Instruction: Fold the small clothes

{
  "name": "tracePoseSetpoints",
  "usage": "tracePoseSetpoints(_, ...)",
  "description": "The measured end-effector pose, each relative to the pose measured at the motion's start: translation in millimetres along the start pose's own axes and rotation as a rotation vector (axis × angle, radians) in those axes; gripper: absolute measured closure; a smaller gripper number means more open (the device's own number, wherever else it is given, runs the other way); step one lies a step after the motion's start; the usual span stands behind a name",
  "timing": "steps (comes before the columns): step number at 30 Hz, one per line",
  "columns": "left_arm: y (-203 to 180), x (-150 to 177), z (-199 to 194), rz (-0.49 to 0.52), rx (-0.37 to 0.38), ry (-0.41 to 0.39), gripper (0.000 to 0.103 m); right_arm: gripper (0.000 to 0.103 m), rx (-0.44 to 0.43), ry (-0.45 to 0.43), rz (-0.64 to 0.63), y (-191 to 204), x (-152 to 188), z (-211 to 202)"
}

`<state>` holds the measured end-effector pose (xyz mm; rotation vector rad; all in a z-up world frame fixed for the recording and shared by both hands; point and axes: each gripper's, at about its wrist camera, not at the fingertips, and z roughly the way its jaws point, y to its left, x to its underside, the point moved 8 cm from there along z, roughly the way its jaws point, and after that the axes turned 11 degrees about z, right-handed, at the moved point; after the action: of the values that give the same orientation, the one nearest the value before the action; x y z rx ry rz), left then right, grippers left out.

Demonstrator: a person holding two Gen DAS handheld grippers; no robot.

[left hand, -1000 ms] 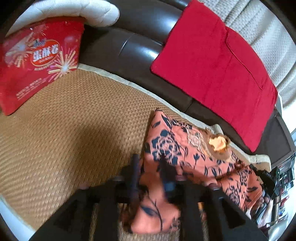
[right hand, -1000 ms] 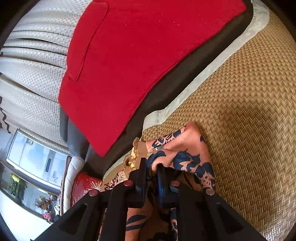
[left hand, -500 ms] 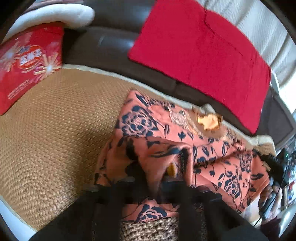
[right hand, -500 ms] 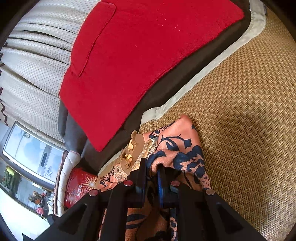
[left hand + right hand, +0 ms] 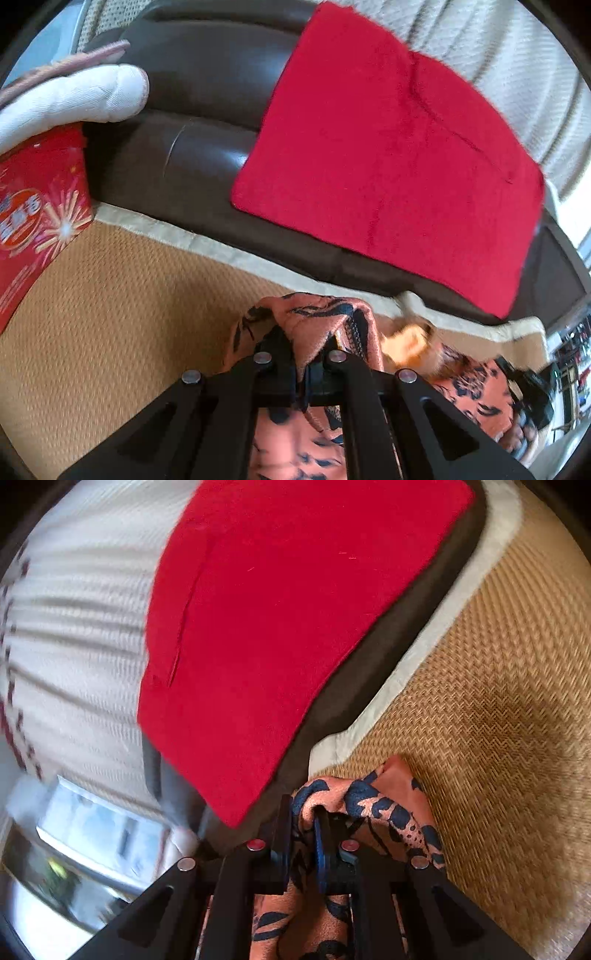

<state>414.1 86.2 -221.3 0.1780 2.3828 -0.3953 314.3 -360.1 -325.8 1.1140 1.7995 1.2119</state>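
My left claw is pinched tight on a bunched fold of the small garment, an orange cloth printed with dark blue flowers. The fold rises out from between the fingers and drapes back over them. My right claw is also clamped, with another gathered edge of the same garment squeezed between its two black fingers; the cloth spills off to the right side of the claw and hangs down under it.

The rest of the garment lies on the woven mat, trailing off to the right of my left claw, where a pale yellow-brown patch of it shows, too blurred to tell what it is. At the far right end of the cloth something dark sits against it; I cannot make out what.

The mat has a pale cloth border, and the garment sits close to that border. Beyond the border runs the dark brown sofa back. A red cloth with a stitched seam lies across the sofa back, directly beyond the garment. Left of the garment, well apart on the mat, stands a red bag with a firework print, and above the bag a white padded cushion. Behind the sofa hangs a cream ribbed curtain.
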Motion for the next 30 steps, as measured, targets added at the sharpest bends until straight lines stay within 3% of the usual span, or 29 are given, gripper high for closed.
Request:
tracePoseSetpoints(2,7,-5,32,-0.039,0.022,0.048,0.100,0.089,0.001,-0.010,0.047,-7,-8,6)
tracePoseSetpoints(4,20,-1,67,-0.059,-0.013,0.119,0.100,0.088,0.020,-0.008,0.080,-13,-11,12)
tracePoseSetpoints(8,49,32,123,-0.124,-0.067,0.256,0.100,0.083,0.089,0.053,0.161,-33,-13,30)
tracePoseSetpoints(12,58,39,117,-0.198,0.000,0.184,0.100,0.075,0.078,0.102,0.183,-29,-15,30)
tracePoseSetpoints(13,59,40,115,-0.196,0.000,0.178,0.100,0.065,0.083,0.119,0.148,-21,-14,27)
tracePoseSetpoints(14,60,42,113,-0.194,-0.002,0.173,0.100,0.039,0.078,0.130,0.108,-11,-12,22)
tracePoseSetpoints(15,61,46,111,-0.195,-0.005,0.163,0.100,0.026,0.068,0.133,0.075,-1,-11,18)
tracePoseSetpoints(16,62,50,108,-0.198,-0.006,0.153,0.100,0.021,0.062,0.133,0.043,7,-8,12)
tracePoseSetpoints(21,62,62,98,-0.198,-0.026,0.066,0.100,0.023,0.057,0.268,-0.100,32,26,-2)
tracePoseSetpoints(24,56,66,96,-0.149,-0.069,0.042,0.100,0.025,0.162,0.317,-0.118,15,48,12)
tracePoseSetpoints(25,55,65,96,-0.130,-0.084,0.037,0.100,0.031,0.193,0.332,-0.112,8,53,21)
tracePoseSetpoints(27,49,66,96,-0.088,-0.112,0.024,0.100,0.056,0.203,0.354,-0.111,4,61,35)
tracePoseSetpoints(28,46,66,96,-0.070,-0.124,0.017,0.100,0.080,0.216,0.359,-0.118,4,63,40)
tracePoseSetpoints(30,42,66,97,-0.061,-0.134,-0.002,0.100,0.086,0.213,0.350,-0.137,8,62,46)
